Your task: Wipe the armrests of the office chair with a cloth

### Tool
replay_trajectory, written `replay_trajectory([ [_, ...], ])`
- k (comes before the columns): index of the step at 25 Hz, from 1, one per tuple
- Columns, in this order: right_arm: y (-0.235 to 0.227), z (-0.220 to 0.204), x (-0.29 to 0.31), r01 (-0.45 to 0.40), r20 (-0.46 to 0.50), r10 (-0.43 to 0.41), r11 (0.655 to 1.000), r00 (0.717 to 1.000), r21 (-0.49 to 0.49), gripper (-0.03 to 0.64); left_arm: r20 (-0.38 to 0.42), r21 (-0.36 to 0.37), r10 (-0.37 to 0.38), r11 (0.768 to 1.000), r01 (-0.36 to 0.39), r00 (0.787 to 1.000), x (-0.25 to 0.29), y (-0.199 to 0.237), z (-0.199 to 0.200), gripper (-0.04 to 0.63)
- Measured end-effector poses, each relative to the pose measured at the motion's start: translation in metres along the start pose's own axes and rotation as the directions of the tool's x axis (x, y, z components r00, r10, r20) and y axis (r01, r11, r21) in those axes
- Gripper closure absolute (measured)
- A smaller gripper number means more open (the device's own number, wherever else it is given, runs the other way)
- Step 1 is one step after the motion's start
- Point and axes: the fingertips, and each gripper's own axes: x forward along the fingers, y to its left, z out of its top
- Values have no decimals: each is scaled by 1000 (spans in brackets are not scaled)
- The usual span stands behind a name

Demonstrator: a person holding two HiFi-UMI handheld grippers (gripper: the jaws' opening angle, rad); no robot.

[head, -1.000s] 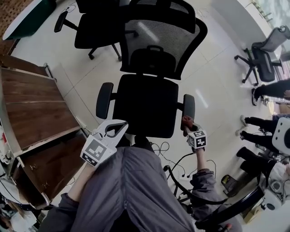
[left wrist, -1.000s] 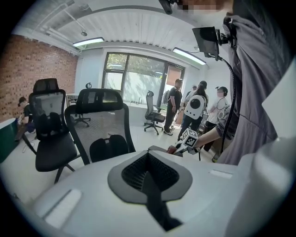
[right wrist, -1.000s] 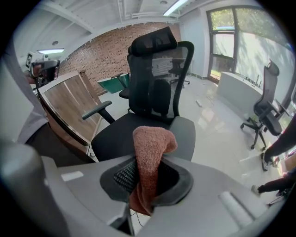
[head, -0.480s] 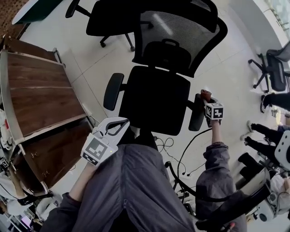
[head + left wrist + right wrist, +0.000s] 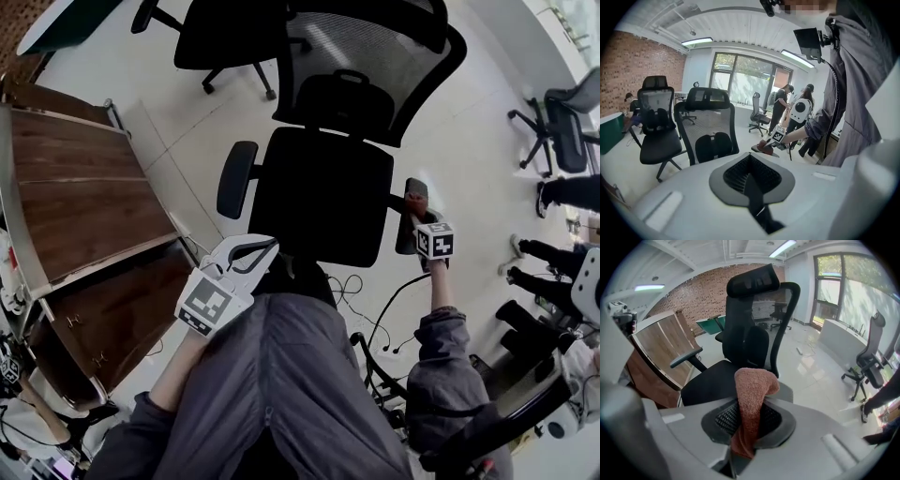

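The black office chair (image 5: 323, 192) stands in front of me. Its right armrest (image 5: 406, 242) has a reddish-brown cloth (image 5: 413, 199) pressed onto its far part. My right gripper (image 5: 415, 210) is shut on that cloth, which bunches up out of the jaws (image 5: 751, 397) over the grey armrest pad (image 5: 786, 391). The left armrest (image 5: 235, 178) is bare. My left gripper (image 5: 261, 247) hangs shut and empty near the seat's front left corner, apart from the chair. In the left gripper view the cloth (image 5: 765, 145) rests on the armrest.
A wooden cabinet (image 5: 80, 202) stands at the left. Another black chair (image 5: 225, 33) is behind, and one more (image 5: 562, 117) at far right. Cables (image 5: 370, 309) lie on the floor under the seat. People's legs (image 5: 544, 253) are at the right edge.
The right gripper has slid the cloth from the armrest's near end to its far part. The left gripper has barely moved. The head view has shifted.
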Motion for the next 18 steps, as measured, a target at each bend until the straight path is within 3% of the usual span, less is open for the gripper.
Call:
replay_trajectory([
  [8,78,-66,-71,40,43,-43,997,998,60,557,44,53,-90,995,88,995,-39,-38,-20,578],
  [18,120,-85,-136,87,90,-93,994,992,65,557,122,98,-116,990,104,986,-74,-71,-22,578],
])
